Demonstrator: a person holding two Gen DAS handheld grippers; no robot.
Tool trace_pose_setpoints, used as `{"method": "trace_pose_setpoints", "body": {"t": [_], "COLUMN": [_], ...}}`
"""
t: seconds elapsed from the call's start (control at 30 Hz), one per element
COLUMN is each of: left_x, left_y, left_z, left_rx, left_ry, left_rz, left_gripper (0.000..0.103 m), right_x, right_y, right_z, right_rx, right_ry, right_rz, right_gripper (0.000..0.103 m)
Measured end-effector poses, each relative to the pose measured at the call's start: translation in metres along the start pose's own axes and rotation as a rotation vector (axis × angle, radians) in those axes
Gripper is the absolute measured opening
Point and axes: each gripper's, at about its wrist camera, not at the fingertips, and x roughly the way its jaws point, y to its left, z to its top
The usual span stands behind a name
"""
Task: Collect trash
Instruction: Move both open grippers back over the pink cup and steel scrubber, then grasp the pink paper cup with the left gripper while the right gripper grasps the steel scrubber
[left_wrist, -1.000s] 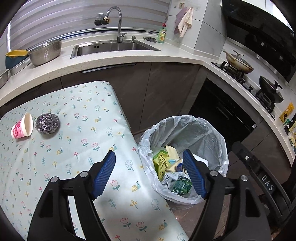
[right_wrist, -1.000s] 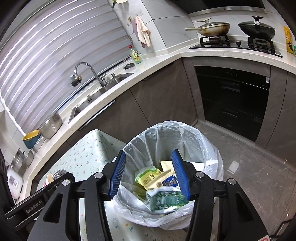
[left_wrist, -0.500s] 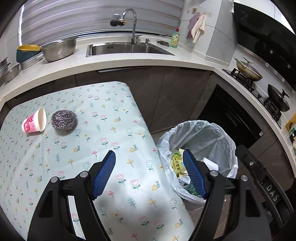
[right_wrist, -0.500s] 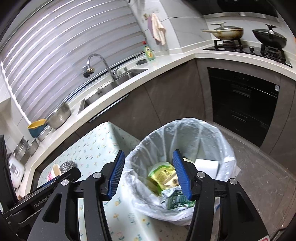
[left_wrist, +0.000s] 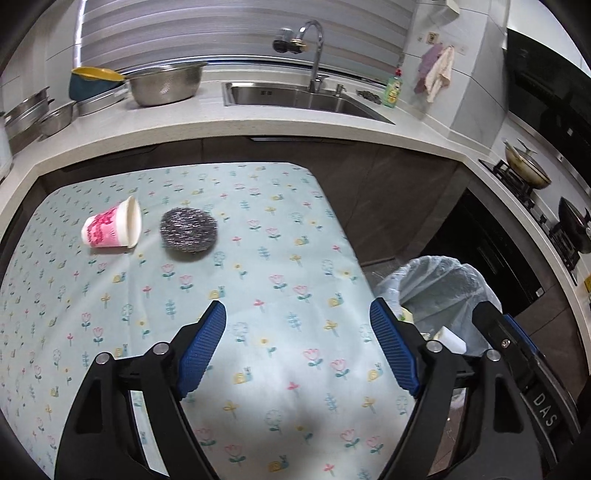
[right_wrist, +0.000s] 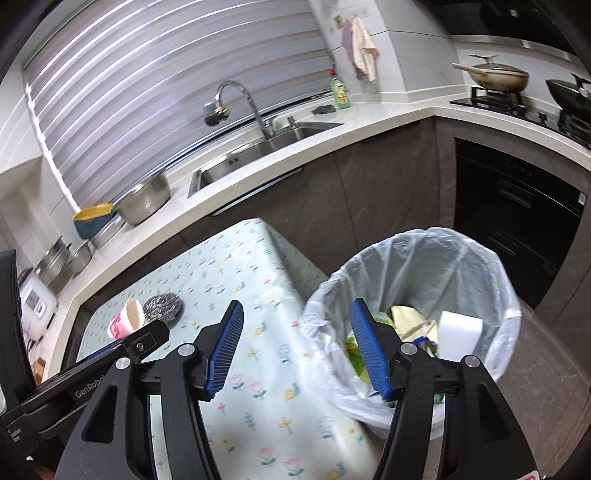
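Observation:
A pink and white paper cup (left_wrist: 110, 229) lies on its side on the flowered tablecloth (left_wrist: 258, 295), at the far left. A steel wool scrubber (left_wrist: 188, 234) lies just right of it. Both also show in the right wrist view: the cup (right_wrist: 125, 322) and the scrubber (right_wrist: 162, 307). A bin with a white liner (right_wrist: 476, 266) stands on the floor right of the table, holding wrappers and a white block (right_wrist: 460, 334). My left gripper (left_wrist: 297, 345) is open and empty above the table's near right part. My right gripper (right_wrist: 295, 345) is open and empty, between the table edge and the bin.
A white counter (left_wrist: 258, 125) with a sink (left_wrist: 295, 98) and a tap runs behind the table. Metal bowls (left_wrist: 166, 83) stand at its left. A stove with pans (right_wrist: 495, 75) is at the right. A dark oven front (right_wrist: 517, 206) stands behind the bin.
Both grippers have swung left, away from the bin and toward the table. The cup and scrubber now sit nearer the middle of the left wrist view. Both grippers stay open.

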Motion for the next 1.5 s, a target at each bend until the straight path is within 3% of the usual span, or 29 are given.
{"method": "trace_pose_setpoints", "body": {"t": [0.67,0.93,1.27,1.5], "left_x": [0.006,0.020,0.051,0.080], "left_y": [0.141,0.194,0.224,0.226], "left_z": [0.008,0.023,0.044,0.059], "left_rx": [-0.195,-0.262,-0.293,-0.269], "left_ry": [-0.007,0.009,0.043,0.074], "left_rz": [0.175,0.207,0.205,0.196], "left_gripper": [0.088,0.091,0.092,0.093], "right_x": [0.065,0.105,0.159,0.192], "right_y": [0.119,0.164,0.208,0.214], "right_z": [-0.029,-0.032,-0.034,-0.033], "right_rx": [-0.151,-0.189,-0.235,-0.237], "right_ry": [0.115,0.158,0.205,0.231], "right_rz": [0.098,0.123,0.145,0.134], "right_gripper": [0.068,0.075,0.081,0.082]}}
